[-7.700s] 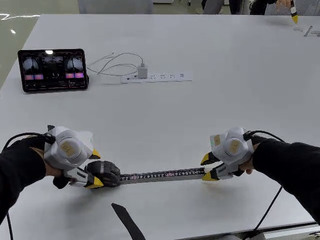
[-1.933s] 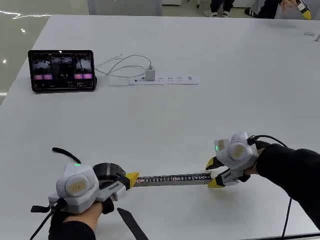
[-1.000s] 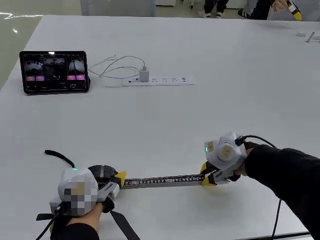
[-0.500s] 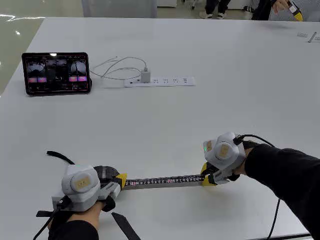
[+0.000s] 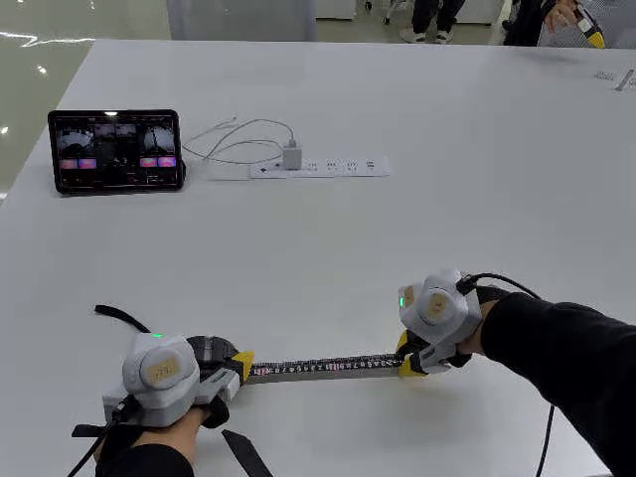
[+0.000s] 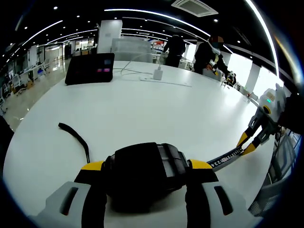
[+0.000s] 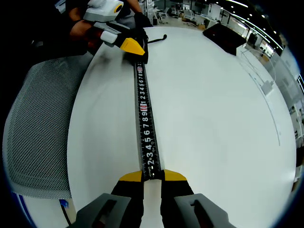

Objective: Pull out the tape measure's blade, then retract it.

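At the table's near edge, the left gripper [image 5: 231, 370] is clamped around the black tape measure case [image 6: 145, 166], which its body half hides in the head view. The blade [image 7: 145, 114] lies flat along the white table [image 5: 417, 199] to the right gripper [image 7: 151, 176], whose jaws pinch its tip. The end hook seems buried between them. The right gripper view makes the numerals legible. Wide bare tabletop lies beyond, with a tablet [image 5: 115, 149] and power strip [image 5: 318, 167] far off.

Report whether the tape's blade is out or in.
Out: the blade stretches from the case in the left tongs to the right tongs gripping its end.
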Available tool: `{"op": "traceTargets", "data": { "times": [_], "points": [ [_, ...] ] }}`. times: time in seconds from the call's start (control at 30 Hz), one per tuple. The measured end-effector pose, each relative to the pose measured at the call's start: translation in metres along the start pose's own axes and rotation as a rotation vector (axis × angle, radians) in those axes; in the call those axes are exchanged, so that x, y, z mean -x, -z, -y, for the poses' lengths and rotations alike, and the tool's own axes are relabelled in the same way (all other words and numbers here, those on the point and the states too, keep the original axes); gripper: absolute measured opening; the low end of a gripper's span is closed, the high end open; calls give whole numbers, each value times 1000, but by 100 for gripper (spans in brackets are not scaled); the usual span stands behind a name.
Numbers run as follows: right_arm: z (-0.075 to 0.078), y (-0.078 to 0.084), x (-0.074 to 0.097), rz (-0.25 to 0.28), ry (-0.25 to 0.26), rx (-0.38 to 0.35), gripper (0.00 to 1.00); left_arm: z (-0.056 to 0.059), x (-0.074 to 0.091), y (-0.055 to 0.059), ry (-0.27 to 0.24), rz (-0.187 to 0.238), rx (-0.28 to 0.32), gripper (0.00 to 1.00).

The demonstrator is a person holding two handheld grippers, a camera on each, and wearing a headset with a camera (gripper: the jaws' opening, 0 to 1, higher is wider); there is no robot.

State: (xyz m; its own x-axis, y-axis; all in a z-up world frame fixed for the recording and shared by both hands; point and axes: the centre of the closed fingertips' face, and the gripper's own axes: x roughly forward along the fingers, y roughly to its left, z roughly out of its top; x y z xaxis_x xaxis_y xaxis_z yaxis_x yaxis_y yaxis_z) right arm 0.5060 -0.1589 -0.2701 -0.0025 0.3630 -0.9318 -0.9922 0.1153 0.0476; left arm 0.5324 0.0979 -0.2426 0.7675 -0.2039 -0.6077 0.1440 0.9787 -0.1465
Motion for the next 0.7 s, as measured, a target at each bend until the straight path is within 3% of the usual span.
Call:
{"op": "traceTargets", "data": {
  "times": [0.7],
  "points": [
    [0,-9,-4,-22,8,-7,9,-1,0,-1,7,-3,3,64]
  ]
}}
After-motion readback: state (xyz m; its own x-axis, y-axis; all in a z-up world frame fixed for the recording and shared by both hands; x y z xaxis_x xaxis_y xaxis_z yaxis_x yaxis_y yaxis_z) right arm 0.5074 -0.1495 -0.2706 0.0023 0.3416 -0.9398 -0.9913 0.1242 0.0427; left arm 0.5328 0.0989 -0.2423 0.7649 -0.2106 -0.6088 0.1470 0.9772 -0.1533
